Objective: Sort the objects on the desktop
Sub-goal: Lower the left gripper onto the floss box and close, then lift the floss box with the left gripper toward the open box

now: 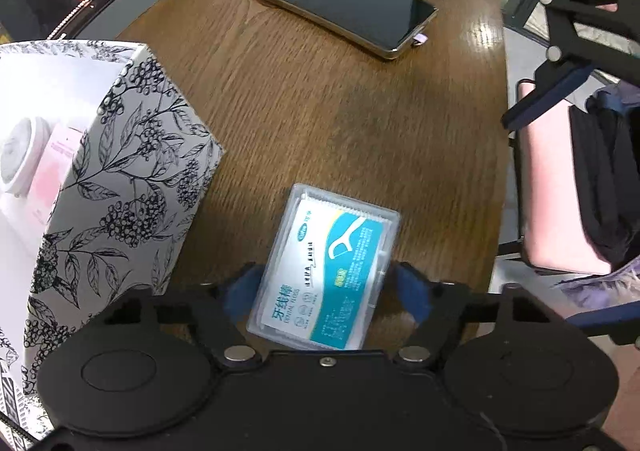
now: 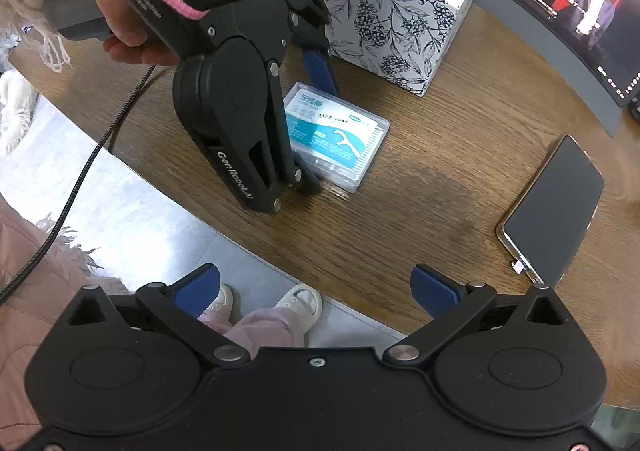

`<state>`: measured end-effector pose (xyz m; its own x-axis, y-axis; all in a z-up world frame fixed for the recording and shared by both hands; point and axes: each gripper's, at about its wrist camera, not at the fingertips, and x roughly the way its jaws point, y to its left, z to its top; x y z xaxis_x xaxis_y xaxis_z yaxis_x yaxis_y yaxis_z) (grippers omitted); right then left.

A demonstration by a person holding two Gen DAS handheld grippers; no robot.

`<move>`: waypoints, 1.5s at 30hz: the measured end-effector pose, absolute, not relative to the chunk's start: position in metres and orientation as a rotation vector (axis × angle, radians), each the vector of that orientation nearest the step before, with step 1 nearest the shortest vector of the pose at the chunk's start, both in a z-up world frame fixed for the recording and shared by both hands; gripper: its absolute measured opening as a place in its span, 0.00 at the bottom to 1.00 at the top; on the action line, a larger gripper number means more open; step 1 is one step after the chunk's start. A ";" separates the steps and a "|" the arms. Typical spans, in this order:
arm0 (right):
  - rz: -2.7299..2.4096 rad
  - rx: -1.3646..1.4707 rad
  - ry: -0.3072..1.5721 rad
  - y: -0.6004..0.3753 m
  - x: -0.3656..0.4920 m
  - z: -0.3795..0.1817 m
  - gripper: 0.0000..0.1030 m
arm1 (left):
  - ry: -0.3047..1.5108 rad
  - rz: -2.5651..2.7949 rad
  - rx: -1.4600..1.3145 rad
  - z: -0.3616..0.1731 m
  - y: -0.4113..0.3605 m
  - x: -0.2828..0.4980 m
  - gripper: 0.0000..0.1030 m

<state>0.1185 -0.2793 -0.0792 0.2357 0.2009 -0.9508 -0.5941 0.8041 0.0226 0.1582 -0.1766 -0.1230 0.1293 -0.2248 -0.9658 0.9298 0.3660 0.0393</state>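
While our left gripper (image 1: 322,283) straddles the clear plastic dental-floss case with the teal label (image 1: 326,271), its blue pads sit beside the case's sides; we cannot tell if they press.
Case: flat on the brown wood-grain table (image 1: 320,111), near its curved edge.
Risk: slick plastic could slip or tilt.
Room: floral black-and-white paper box (image 1: 120,179) stands close left; dark smartphone (image 1: 344,5) well ahead.
Right gripper (image 2: 316,289): spread wide, empty.

You see a lit monitor (image 2: 580,7) at the desk's (image 2: 420,211) far edge, a pink chair (image 1: 560,191) beside it, your white shoes (image 2: 300,301) on the grey floor (image 2: 140,211).
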 end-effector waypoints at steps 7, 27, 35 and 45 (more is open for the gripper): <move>0.566 -0.385 1.204 -0.276 0.114 -0.076 1.00 | 1.126 -0.968 0.805 -0.119 -0.178 0.155 0.58; 0.547 -0.369 1.139 -0.265 0.099 -0.058 1.00 | 1.054 -0.919 0.722 -0.059 -0.154 0.129 0.57; 0.608 -0.381 1.093 -0.245 0.100 -0.048 1.00 | 0.986 -0.884 0.679 -0.017 -0.131 0.104 0.57; 0.681 -0.343 1.057 -0.232 0.115 -0.034 1.00 | 0.914 -0.800 0.650 0.036 -0.105 0.095 0.57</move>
